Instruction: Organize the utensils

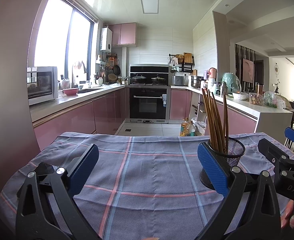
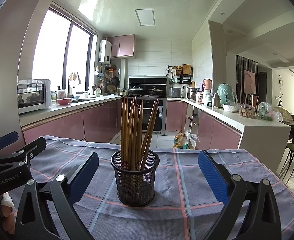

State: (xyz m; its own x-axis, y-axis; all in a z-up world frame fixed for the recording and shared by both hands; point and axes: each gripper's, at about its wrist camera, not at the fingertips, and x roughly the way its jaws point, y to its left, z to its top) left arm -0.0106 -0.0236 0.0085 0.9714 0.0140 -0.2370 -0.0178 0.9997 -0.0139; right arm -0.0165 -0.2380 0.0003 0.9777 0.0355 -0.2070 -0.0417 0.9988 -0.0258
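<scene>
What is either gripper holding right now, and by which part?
Nothing. The left gripper and the right gripper are both open and empty. The chopsticks stand in the mesh holder on the cloth, between the right gripper's fingers but untouched.

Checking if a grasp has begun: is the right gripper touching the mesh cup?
Apart. The right wrist view shows the right gripper open, cloth visible between each pad and the mesh cup.

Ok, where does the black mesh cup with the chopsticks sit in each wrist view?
Left wrist: black wire-mesh cup holding brown wooden chopsticks, right of centre, partly behind the left gripper's right finger.
Right wrist: cup at centre, between the open right gripper's fingers.
Shared landmark: black built-in oven.
</scene>
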